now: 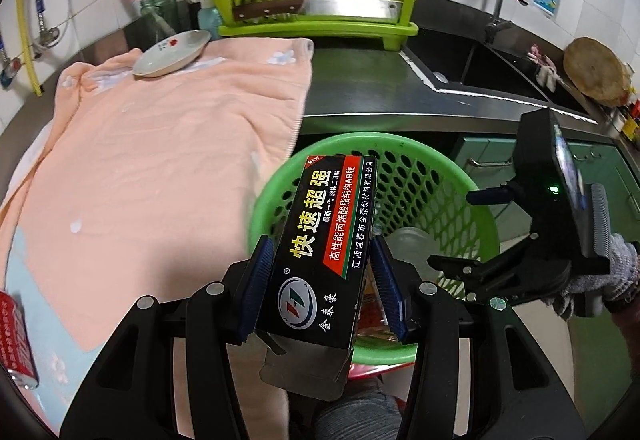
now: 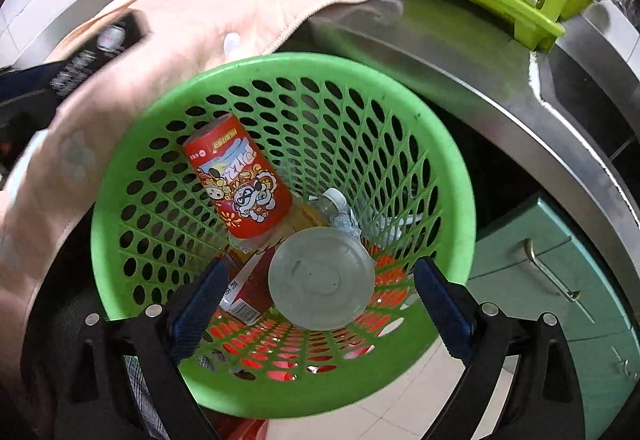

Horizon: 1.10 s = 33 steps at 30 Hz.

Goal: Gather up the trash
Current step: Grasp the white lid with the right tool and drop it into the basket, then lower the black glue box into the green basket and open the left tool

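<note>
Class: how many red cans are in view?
2: one red can inside the green basket, another on the cloth at the counter's left edge. More may be buried.

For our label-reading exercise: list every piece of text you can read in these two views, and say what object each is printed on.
"NEW", "快速超强", "高性能丙烯酸脂结构AB胶", "江西宜春市金豪新材料有限公司", "金豪": black glue box held in the left claw.
Red can in the green basket: lettering too distorted to read.
Red can on the towel: white print too blurred.
Carton in the basket: only "药" legible.
</note>
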### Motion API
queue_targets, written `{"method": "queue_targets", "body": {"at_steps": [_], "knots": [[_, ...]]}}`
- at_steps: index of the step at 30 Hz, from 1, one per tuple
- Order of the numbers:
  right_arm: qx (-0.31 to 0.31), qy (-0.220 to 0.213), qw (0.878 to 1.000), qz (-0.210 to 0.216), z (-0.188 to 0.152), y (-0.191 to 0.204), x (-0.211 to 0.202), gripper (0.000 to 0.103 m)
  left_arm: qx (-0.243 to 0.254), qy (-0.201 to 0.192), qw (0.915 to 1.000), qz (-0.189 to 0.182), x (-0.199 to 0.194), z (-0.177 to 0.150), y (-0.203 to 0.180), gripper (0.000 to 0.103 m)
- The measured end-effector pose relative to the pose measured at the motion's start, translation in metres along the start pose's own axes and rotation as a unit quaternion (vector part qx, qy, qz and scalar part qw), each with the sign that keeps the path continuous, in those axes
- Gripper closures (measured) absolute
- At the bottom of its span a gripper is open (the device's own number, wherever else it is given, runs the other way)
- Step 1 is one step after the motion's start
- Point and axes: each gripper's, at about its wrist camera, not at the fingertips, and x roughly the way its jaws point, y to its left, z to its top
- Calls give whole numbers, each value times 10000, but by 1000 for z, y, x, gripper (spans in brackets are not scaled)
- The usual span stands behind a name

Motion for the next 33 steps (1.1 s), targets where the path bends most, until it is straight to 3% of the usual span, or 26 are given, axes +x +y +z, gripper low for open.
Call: {"method": "queue_targets", "body": {"at_steps": [9, 19, 22, 24, 33], "knots": [[189, -515, 9984, 99, -14, -13, -43, 12, 207, 341, 9992, 1, 44, 16, -26, 53], [396, -730, 9964, 165, -28, -28, -59, 12, 97, 599, 9982, 2, 82, 36, -39, 50], [470, -742, 9960, 177, -32, -31, -60, 12, 46, 579, 9983, -79, 86, 41, -41, 49], [501, -743, 9958, 196, -32, -32, -60, 12, -8, 520, 9986, -35, 88, 43, -40, 40], [446, -885, 9947, 279, -29, -21, -68, 12, -235, 371, 9990, 22, 66, 36, -24, 39]]}}
